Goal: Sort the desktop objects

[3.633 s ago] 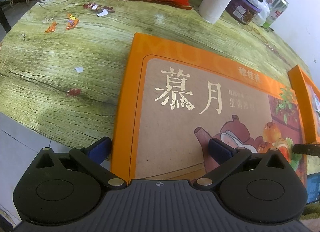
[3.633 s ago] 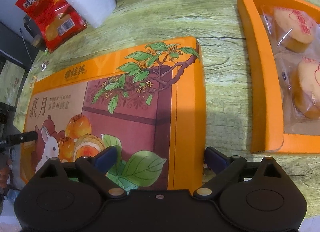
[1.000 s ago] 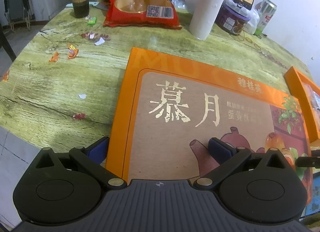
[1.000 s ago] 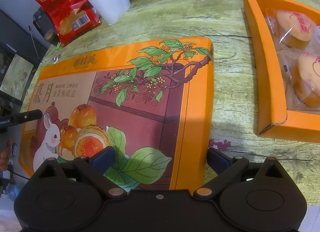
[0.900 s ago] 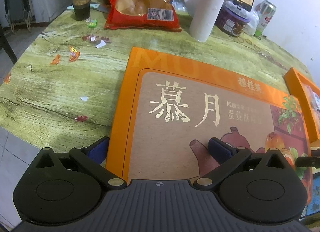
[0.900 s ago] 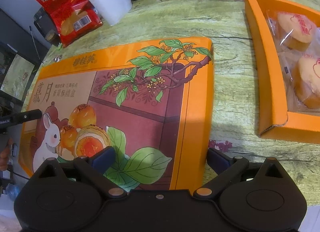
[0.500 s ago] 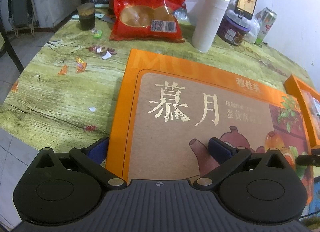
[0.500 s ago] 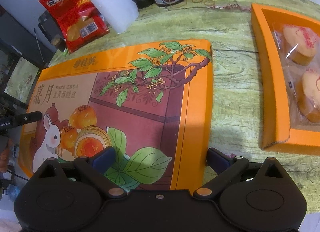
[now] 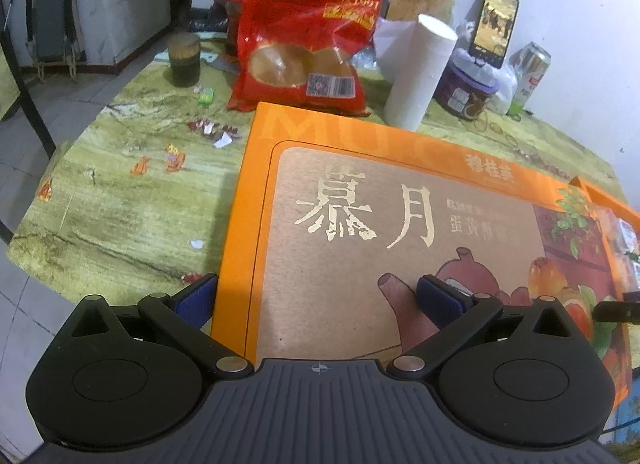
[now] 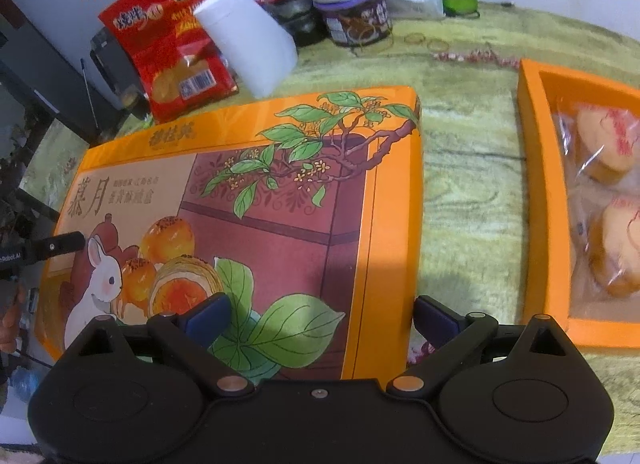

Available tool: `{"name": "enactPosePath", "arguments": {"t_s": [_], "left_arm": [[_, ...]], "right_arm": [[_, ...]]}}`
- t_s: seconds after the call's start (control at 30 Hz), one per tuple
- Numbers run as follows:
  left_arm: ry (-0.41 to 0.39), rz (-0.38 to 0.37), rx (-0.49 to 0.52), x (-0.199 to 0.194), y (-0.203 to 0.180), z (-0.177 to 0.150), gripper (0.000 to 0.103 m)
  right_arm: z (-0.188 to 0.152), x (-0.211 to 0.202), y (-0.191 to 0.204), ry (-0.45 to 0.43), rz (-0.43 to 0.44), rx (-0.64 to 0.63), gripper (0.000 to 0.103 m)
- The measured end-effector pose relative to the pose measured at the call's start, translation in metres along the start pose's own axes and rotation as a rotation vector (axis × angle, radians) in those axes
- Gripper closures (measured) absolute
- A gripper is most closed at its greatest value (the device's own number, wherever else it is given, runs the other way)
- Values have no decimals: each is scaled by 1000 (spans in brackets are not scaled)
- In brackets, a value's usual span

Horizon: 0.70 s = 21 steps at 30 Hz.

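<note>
Left wrist view: low and close over the near left corner of the orange box lid (image 9: 400, 232), facing along it toward the red snack bag (image 9: 308, 32) at upper centre. Right wrist view: close over the lid's (image 10: 248, 200) right end, looking the same way; lid, bag (image 10: 172, 44) and paper roll (image 10: 248, 40) shared.

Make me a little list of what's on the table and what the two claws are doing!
big item: orange box lid with a rabbit picture
left claw: open, straddling the lid's left corner
right claw: open, straddling the lid's right corner
box tray: open, wrapped pastries inside, right of the lid
behind lid: red snack bag, white paper roll, phone
table: green wood-grain, scattered wrapper scraps
</note>
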<state>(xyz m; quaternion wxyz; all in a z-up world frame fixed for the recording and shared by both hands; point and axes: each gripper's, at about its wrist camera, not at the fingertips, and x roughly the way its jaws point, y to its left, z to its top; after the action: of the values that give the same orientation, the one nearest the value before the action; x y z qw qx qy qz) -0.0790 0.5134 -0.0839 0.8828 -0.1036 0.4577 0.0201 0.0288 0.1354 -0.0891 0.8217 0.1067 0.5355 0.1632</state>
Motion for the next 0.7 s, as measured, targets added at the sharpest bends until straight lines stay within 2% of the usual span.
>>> {"name": "enactPosePath", "arguments": {"t_s": [0.33, 0.7], "left_arm": [[-29, -31, 32, -4, -26, 15, 0], [-27, -91, 74, 7, -75, 30, 0]], "right_arm": [[9, -24, -13, -31, -17, 7, 5], [13, -56, -49, -76, -65, 57, 4]]}}
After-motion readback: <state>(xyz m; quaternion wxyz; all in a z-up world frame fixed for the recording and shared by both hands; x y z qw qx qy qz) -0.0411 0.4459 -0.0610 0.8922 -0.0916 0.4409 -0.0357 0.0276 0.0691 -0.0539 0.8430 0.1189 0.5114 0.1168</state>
